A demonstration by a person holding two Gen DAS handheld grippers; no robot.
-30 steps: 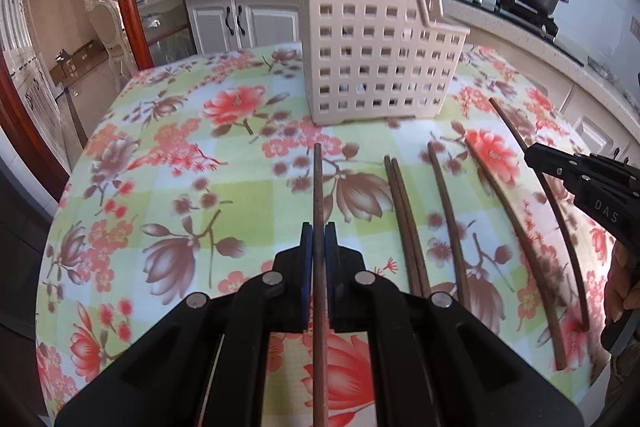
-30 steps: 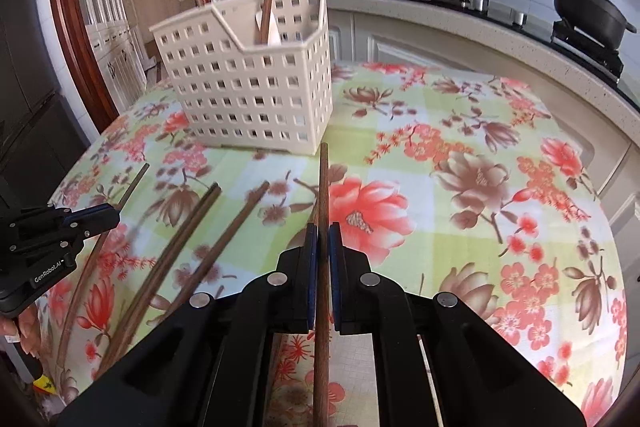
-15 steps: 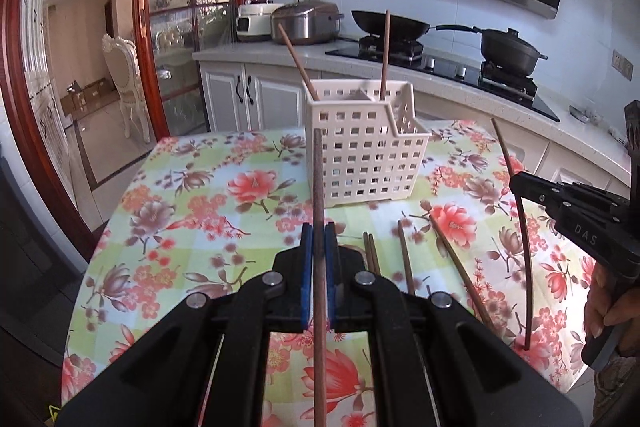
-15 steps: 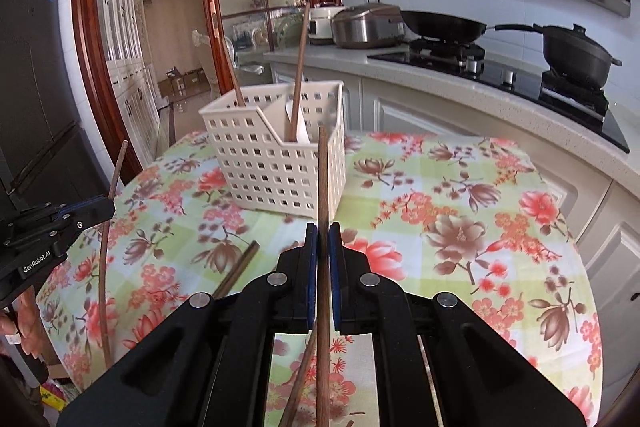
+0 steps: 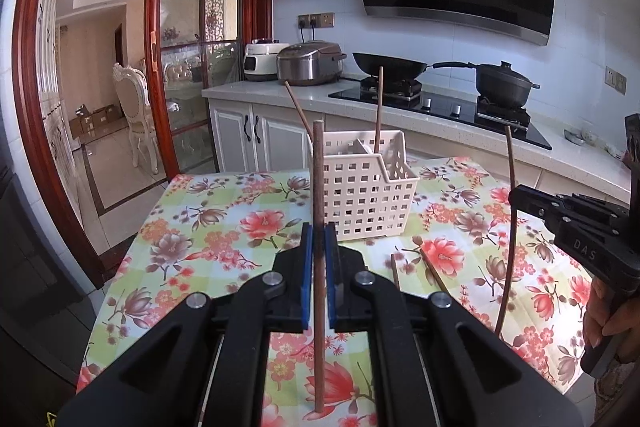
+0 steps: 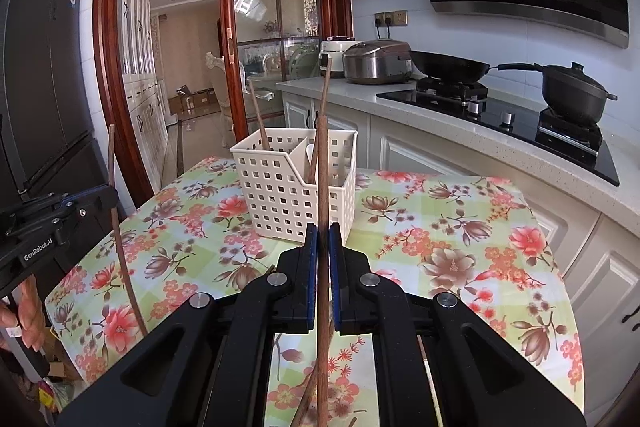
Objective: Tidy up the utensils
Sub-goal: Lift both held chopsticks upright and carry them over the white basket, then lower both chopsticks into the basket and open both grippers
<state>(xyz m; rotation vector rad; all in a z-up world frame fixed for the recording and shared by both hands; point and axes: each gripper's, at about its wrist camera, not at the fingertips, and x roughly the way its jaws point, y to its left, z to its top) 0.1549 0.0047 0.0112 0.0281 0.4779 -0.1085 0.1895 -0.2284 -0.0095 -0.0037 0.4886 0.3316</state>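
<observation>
A white perforated utensil basket [image 5: 366,199] [image 6: 296,187] stands on the floral table, with two brown chopsticks upright in it. My left gripper [image 5: 319,247] is shut on a brown chopstick [image 5: 319,227] held upright above the table, in front of the basket. My right gripper [image 6: 323,247] is shut on another brown chopstick [image 6: 322,187], also upright, near the basket's right front. Each gripper shows in the other's view with its chopstick [image 5: 510,227] [image 6: 120,227]. Loose chopsticks [image 5: 432,269] lie on the table below.
The table has a floral cloth [image 5: 224,227] [image 6: 460,247]. Behind it runs a counter with rice cookers [image 5: 310,63], a wok and a pot on a hob [image 5: 504,87]. A glass door with a red frame [image 5: 156,67] stands at the left.
Both grippers have risen from the table with their chopsticks, tipping them from flat to upright. The view has lifted from the tabletop to the kitchen.
</observation>
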